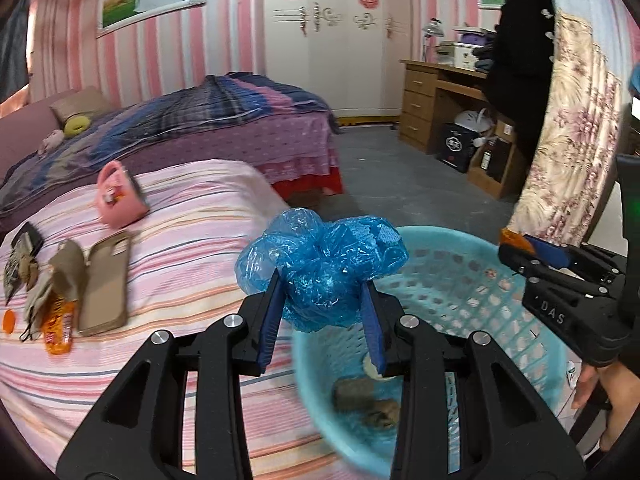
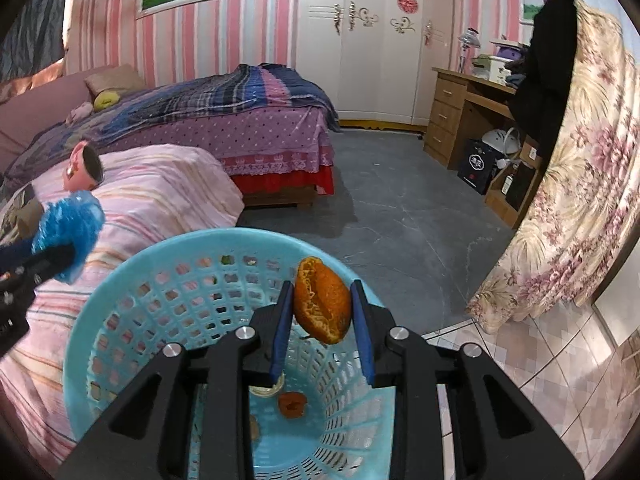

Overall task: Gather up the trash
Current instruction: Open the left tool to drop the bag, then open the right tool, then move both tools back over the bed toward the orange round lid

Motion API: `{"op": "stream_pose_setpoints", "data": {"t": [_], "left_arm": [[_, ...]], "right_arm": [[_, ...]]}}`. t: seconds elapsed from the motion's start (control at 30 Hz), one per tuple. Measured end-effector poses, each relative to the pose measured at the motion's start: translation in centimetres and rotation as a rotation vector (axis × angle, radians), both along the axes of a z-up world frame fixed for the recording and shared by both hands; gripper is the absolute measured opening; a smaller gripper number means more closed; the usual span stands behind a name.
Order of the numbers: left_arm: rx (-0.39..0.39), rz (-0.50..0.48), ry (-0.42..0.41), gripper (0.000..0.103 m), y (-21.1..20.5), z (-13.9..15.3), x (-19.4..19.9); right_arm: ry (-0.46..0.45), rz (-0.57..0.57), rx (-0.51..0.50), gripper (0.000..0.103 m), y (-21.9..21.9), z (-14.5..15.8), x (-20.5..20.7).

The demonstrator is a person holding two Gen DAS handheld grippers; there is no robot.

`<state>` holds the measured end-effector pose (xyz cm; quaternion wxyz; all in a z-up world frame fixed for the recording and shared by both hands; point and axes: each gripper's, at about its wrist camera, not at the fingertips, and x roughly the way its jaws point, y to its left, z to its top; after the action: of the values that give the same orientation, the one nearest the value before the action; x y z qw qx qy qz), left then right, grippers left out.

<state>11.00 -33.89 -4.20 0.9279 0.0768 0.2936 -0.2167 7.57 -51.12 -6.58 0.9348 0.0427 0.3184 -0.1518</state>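
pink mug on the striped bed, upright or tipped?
Tipped. The pink mug lies on its side on the striped bedspread, its dark open mouth facing sideways in the right wrist view, handle up in the left.

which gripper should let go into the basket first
Right, probably: its right gripper holds the orange peel directly over the blue basket, while the left gripper with the blue plastic bag is nearer the rim.

Both fisheye views are evenly and softly lit with faint shadows on the grey floor [image 2: 400,208], straight walls bow hard toward dark vignetted corners, and the blue basket [image 1: 460,264] and nearby bedspread [image 1: 168,280] smear with motion blur.
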Motion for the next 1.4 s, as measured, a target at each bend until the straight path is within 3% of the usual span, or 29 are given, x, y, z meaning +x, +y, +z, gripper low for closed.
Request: {"op": "stream_pose_setpoints", "data": {"t": [0.1, 0.17, 0.23, 0.37, 0.83, 0.87, 0.93, 0.97, 1.0, 1.3, 1.4], "left_arm": [[0.004, -0.018, 0.011, 0.039, -1.2, -0.3, 0.0], [0.009, -0.019, 0.018, 0.060, -1.6, -0.4, 0.1], [0.015, -0.002, 0.004, 0.073, -1.3, -0.4, 0.2], [0.032, 0.037, -0.015, 0.084, 0.1, -0.2, 0.7], [0.074, 0.215, -0.039, 0.092, 9.3, 0.6, 1.9], [0.075, 0.224, -0.041, 0.093, 9.9, 0.7, 1.9], [0.080, 0.251, -0.044, 0.094, 11.7, 1.1, 2.1], [0.081, 0.260, -0.045, 0.094, 12.4, 1.2, 2.2], [0.080, 0.271, -0.046, 0.094, 13.3, 1.4, 2.2], [0.100, 0.341, -0.069, 0.096, 19.8, 2.1, 2.8], [0.097, 0.366, -0.068, 0.097, 21.5, 1.6, 3.1]], "right_arm": [[-0.001, -0.004, 0.004, 0.029, -0.5, -0.1, -0.1], [0.001, -0.003, 0.003, 0.029, -0.7, -0.1, -0.2], [0.002, -0.004, 0.004, 0.029, -0.8, -0.1, -0.2], [0.001, -0.003, 0.004, 0.029, -0.8, -0.1, -0.3], [0.005, 0.042, -0.009, 0.030, 1.9, 0.3, 0.5], [0.005, 0.044, -0.011, 0.032, 2.1, 0.3, 0.6], [0.001, 0.030, -0.025, 0.045, 2.9, 0.4, 0.7], [-0.002, 0.025, -0.029, 0.059, 3.2, 0.5, 0.8], [-0.003, 0.025, -0.030, 0.066, 3.3, 0.5, 0.9], [-0.011, 0.021, -0.042, 0.088, 6.6, 1.3, 2.1], [-0.015, 0.024, -0.038, 0.089, 7.6, 1.5, 2.5]]}}
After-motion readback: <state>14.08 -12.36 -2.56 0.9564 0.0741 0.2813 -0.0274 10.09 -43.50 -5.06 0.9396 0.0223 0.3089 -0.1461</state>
